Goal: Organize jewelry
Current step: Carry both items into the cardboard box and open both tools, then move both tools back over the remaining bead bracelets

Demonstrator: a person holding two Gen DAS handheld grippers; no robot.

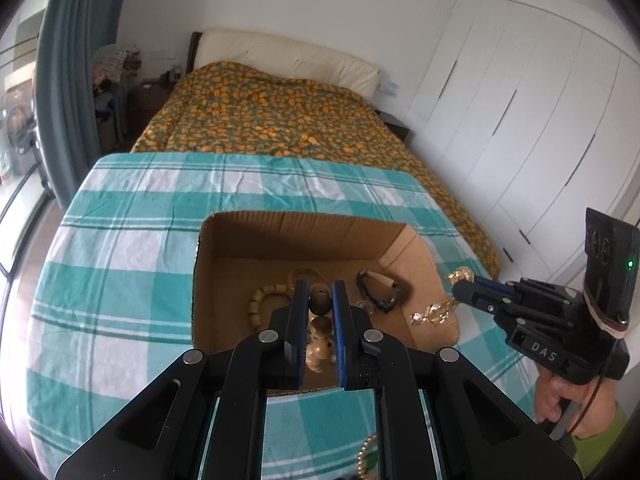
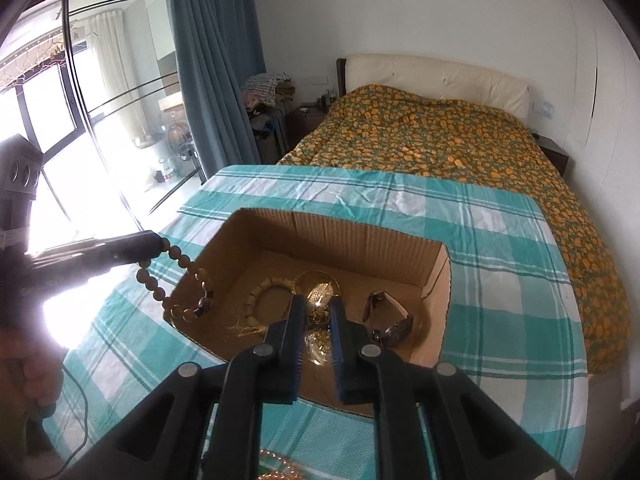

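Jewelry rides in both grippers above the open cardboard box (image 1: pixel 240 248) on the teal checked tablecloth (image 1: pixel 120 216). The left gripper (image 1: pixel 320 300) is clamped on a wooden bead bracelet (image 1: pixel 320 320), which dangles over the box's left rim in the right wrist view. The right gripper (image 2: pixel 316 308) is closed on a gold chain necklace (image 2: pixel 320 300) hanging over the box's right side. Inside the box lie a pale beaded bracelet (image 2: pixel 256 300), a gold bangle (image 2: pixel 316 278) and a wristwatch (image 2: pixel 388 316).

Two close wrist views, angled down, sharing cardboard box (image 1: pixel 304 236).
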